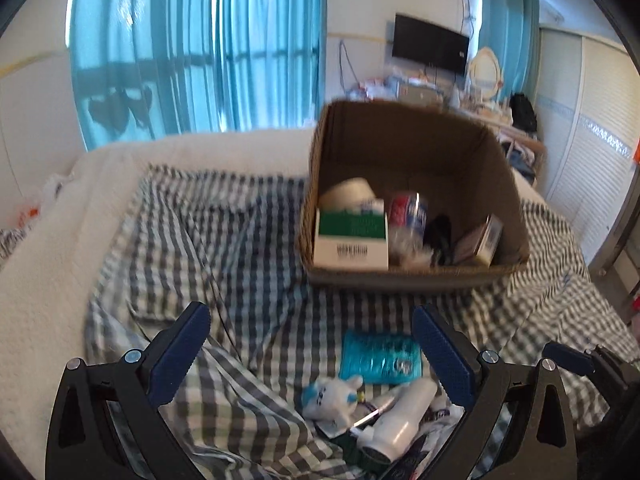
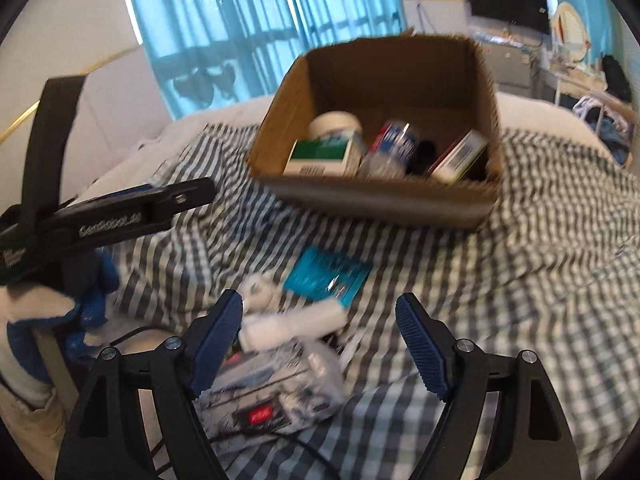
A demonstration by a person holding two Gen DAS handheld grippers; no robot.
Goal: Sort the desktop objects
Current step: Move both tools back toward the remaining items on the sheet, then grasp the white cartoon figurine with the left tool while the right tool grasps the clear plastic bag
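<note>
A cardboard box [image 1: 404, 280] [image 2: 384, 204] stands on the checked cloth and holds a green-and-white carton [image 1: 352, 240], a white tub [image 2: 334, 122], a red-and-blue bottle [image 1: 408, 216] and a small box [image 2: 460, 156]. In front of it lie a teal packet [image 1: 380, 356] [image 2: 328, 276], a white bottle [image 1: 404, 412] [image 2: 296, 324], a small white-and-blue plush [image 1: 332, 396] and a clear printed bag [image 2: 276, 388]. My left gripper [image 1: 312, 356] is open and empty above the pile. My right gripper [image 2: 320, 344] is open and empty over the bag and bottle.
The checked cloth [image 1: 248, 240] covers a white bed [image 1: 48, 264]. Blue curtains [image 1: 200, 48] hang behind. A cluttered desk and wall screen [image 1: 430, 46] are at the far right. The left gripper's body [image 2: 108, 216] and a gloved hand [image 2: 48, 320] show at the right view's left edge.
</note>
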